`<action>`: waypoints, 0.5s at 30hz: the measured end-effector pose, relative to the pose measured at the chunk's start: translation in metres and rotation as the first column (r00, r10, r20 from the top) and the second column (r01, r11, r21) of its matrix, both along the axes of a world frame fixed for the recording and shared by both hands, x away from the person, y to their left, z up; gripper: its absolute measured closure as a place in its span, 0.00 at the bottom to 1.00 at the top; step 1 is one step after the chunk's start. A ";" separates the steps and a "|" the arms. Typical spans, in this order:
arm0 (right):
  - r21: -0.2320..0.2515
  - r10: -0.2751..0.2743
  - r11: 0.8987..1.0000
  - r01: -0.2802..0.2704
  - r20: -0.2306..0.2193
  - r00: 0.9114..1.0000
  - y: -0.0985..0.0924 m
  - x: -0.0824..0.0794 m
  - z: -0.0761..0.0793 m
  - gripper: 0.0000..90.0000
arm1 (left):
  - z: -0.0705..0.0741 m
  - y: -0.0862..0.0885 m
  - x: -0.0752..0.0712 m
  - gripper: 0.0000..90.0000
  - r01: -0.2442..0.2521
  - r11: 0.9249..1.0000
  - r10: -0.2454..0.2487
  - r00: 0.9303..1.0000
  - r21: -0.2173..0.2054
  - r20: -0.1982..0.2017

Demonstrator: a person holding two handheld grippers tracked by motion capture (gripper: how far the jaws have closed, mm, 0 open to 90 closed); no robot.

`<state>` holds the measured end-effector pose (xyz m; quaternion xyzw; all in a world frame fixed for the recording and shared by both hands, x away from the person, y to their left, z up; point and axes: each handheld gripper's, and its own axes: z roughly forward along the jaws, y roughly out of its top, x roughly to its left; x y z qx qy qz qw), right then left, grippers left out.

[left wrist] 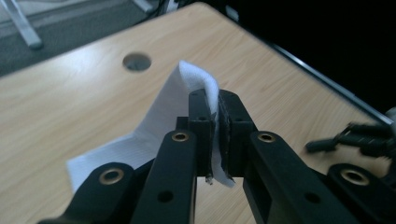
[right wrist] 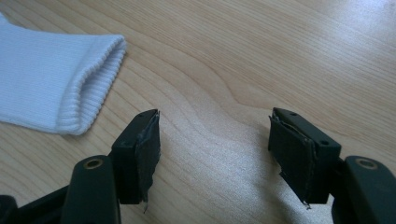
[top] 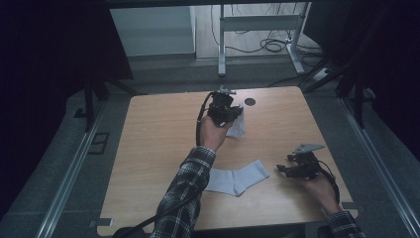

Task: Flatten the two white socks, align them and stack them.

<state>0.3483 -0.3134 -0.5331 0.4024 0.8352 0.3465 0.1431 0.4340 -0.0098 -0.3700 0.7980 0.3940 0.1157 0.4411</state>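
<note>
- A light wooden table point(top: 163, 129) fills the middle of the high view. It has a round cable hole point(top: 250, 101) near its far edge, and every place below is given relative to that hole.
- A person's left forearm in a plaid sleeve point(top: 185, 191) reaches from the near edge toward the hole, and the right hand rests well to the near right of it.
- One white sock point(top: 237, 179) lies flat on the table, well nearer the person than the hole and roughly between the two hands. Its ribbed cuff point(right wrist: 88, 88) points toward the right hand, likely so that the open end is easy to take.
- A second white sock point(top: 237, 124) hangs in the air just on the near left side of the hole. It looks lifted clear of the wood so that it can be carried toward its mate, perhaps for pairing.
- The left gripper point(left wrist: 215, 126) is clamped tight on a fold of the hanging sock, with fabric bulging above the jaws and trailing below them.
- The right gripper point(right wrist: 212, 149) sits low over bare wood, far to the near right of the hole. Its jaws stand apart with nothing between them, and the flat sock's cuff lies just off one jaw, not touching.
</note>
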 end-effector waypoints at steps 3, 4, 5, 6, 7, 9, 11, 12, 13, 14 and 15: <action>0.001 0.001 1.000 -0.001 0.001 1.000 0.000 0.000 0.000 0.37 | 0.025 -0.002 -0.003 0.94 -0.001 0.999 0.003 0.999 -0.043 0.042; 0.002 0.000 1.000 0.000 0.002 1.000 0.000 0.000 0.000 0.37 | 0.033 -0.001 -0.005 0.94 -0.004 0.999 0.007 0.998 -0.055 0.058; 0.002 -0.002 1.000 0.002 0.001 1.000 0.000 0.000 0.000 0.37 | 0.041 0.002 -0.007 0.94 -0.009 0.998 0.013 0.997 -0.061 0.070; 0.001 -0.002 1.000 0.002 0.001 1.000 0.000 0.000 0.000 0.37 | 0.046 0.005 -0.008 0.94 -0.015 0.998 0.020 0.997 -0.064 0.079; -0.002 -0.003 1.000 0.003 0.000 1.000 0.000 0.000 0.000 0.37 | 0.049 0.008 -0.010 0.94 -0.023 0.998 0.028 0.996 -0.066 0.085; -0.004 -0.003 1.000 0.003 0.001 1.000 0.001 0.000 0.000 0.37 | 0.043 0.024 -0.011 0.94 -0.062 0.997 0.065 0.996 -0.049 0.066; -0.005 -0.003 1.000 0.003 0.001 1.000 0.001 0.000 0.000 0.37 | 0.038 0.028 -0.011 0.94 -0.067 0.997 0.069 0.996 -0.043 0.052; -0.006 -0.001 1.000 0.001 0.000 1.000 0.001 0.000 0.000 0.37 | 0.017 0.039 -0.010 0.94 -0.075 0.997 0.075 0.997 -0.021 0.008; -0.006 -0.001 1.000 0.001 0.000 1.000 0.001 0.000 0.000 0.37 | 0.017 0.039 -0.010 0.94 -0.075 0.997 0.075 0.997 -0.021 0.008; -0.007 -0.003 1.000 0.003 0.000 1.000 0.001 0.000 0.000 0.37 | -0.004 0.049 -0.010 0.93 -0.076 0.997 0.076 0.996 0.005 -0.035; -0.007 -0.003 1.000 0.003 0.000 1.000 0.001 0.000 0.000 0.37 | -0.004 0.049 -0.010 0.93 -0.076 0.997 0.076 0.996 0.005 -0.035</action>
